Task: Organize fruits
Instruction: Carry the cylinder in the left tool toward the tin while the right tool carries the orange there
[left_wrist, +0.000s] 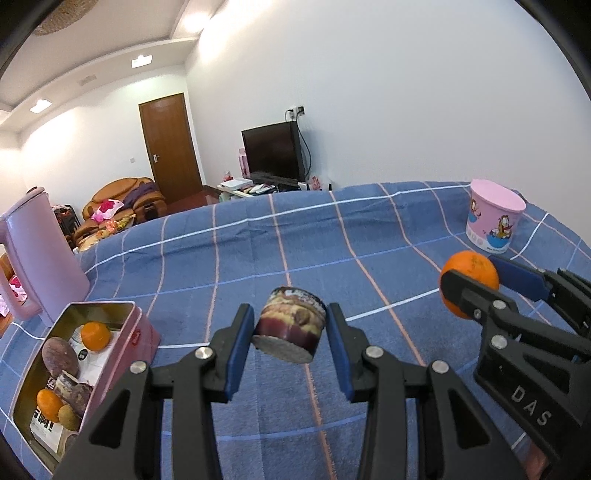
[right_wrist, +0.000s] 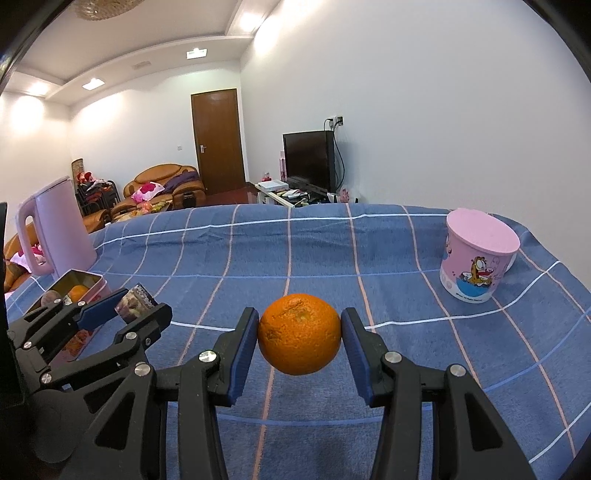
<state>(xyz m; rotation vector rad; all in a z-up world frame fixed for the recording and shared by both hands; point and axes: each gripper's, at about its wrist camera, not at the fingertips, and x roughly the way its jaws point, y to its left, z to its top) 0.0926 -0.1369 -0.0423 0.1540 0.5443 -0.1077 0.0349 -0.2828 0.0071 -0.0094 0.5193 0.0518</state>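
Note:
My left gripper (left_wrist: 291, 328) is shut on a small printed can (left_wrist: 291, 325), held tilted above the blue checked tablecloth (left_wrist: 258, 251). My right gripper (right_wrist: 299, 332) is shut on an orange (right_wrist: 299, 334), lifted off the cloth; the same orange (left_wrist: 471, 275) shows at the right of the left wrist view. At lower left an open pink tin box (left_wrist: 122, 343) holds two small oranges, brown fruits and a kiwi. From the right wrist view the left gripper (right_wrist: 125, 306) with the can (right_wrist: 135, 302) hangs just in front of that box (right_wrist: 94, 284).
A pink kettle (left_wrist: 37, 254) stands at the table's left edge behind the box. A pink cartoon tub with a lid (right_wrist: 476, 258) stands at the far right. Beyond the table's far edge are a sofa, a door and a television.

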